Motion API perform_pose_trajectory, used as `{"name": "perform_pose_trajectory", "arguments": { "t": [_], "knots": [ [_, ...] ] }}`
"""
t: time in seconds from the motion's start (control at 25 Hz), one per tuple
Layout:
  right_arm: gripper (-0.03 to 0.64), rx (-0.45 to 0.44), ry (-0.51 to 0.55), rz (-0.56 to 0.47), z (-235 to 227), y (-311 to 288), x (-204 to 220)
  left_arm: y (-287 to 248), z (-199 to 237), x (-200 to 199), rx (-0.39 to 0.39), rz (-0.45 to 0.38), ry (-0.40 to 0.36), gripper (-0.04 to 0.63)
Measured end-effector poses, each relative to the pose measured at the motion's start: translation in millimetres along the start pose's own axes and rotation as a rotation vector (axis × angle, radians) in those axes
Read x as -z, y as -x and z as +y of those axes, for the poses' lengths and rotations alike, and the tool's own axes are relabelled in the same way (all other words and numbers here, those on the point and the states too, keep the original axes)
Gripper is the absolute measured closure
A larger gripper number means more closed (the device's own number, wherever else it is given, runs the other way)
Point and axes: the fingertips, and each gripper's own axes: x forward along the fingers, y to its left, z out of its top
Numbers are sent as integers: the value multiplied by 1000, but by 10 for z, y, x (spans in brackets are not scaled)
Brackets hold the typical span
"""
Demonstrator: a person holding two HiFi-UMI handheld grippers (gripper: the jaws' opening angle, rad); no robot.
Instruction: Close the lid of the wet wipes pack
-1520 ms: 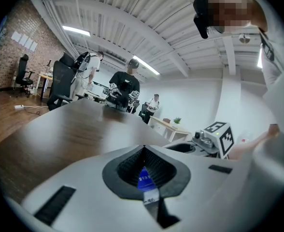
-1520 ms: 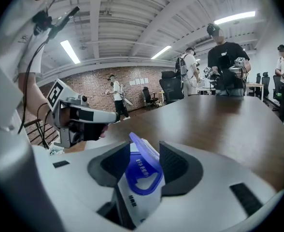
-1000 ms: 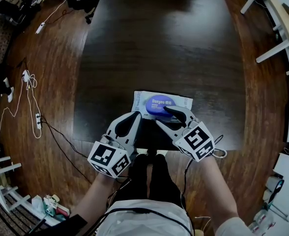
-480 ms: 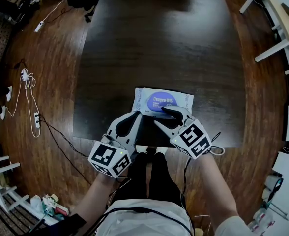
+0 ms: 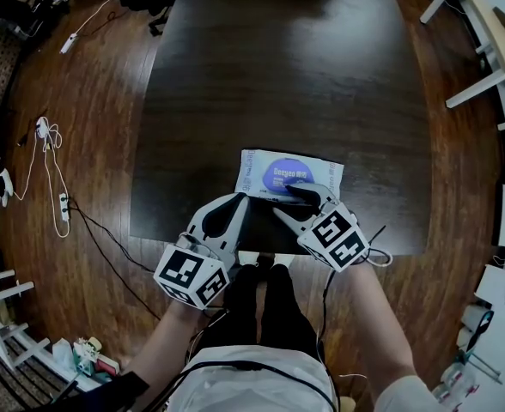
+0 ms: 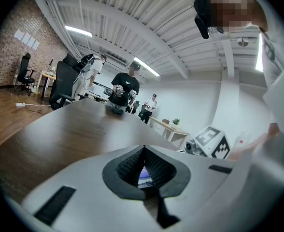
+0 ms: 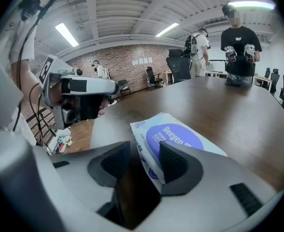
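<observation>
Now the wet wipes pack [image 5: 289,175] lies flat on the dark wooden table [image 5: 278,75], close to its near edge and a little right of the middle. Its blue oval lid [image 7: 177,135] looks flat against the top of the pack.

The right gripper [image 5: 287,202] reaches in from the near side with its jaws apart. In the right gripper view the pack's near left corner sits in the gap between them, and the right-hand jaw overlaps the pack's near edge; whether that jaw presses on the wrapper I cannot tell.

The left gripper [image 5: 238,202] is just left of the pack's near left corner, over the table edge, apart from the pack. Its jaws are closed, tips meeting, with nothing held; through the small opening behind the tips a sliver of the pack shows.

Both marker cubes point back toward the person, whose legs are below the table's near edge. Cables [image 5: 51,170] trail on the wooden floor [image 5: 89,144] far to the left. People [image 7: 238,37] stand at the table's far end
</observation>
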Motion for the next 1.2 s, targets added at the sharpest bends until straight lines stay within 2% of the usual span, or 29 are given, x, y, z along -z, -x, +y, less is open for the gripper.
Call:
{"name": "perform_pose_trajectory", "arguments": {
  "t": [0.4,0.64,0.88,1.04,1.12,1.2],
  "knots": [
    [442,20,-29,-21,-24,11,-12,12,-8,-44,13,-3,-7,594],
    [443,96,-82,-145,-88,341,-298,61,-93,-265,31,-23,-45,594],
    [445,176,-161,-330,-66,994,-741,176,-319,-716,63,-86,-78,594],
    [503,253,-202,-427,63,1410,-910,378,-461,-970,85,-121,-98,594],
    [553,285,-226,-477,137,1588,-985,454,-510,-1119,99,-144,-110,594],
    [561,306,-232,-508,242,1706,-1019,517,-556,-1224,114,-162,-122,594]
  ]
}}
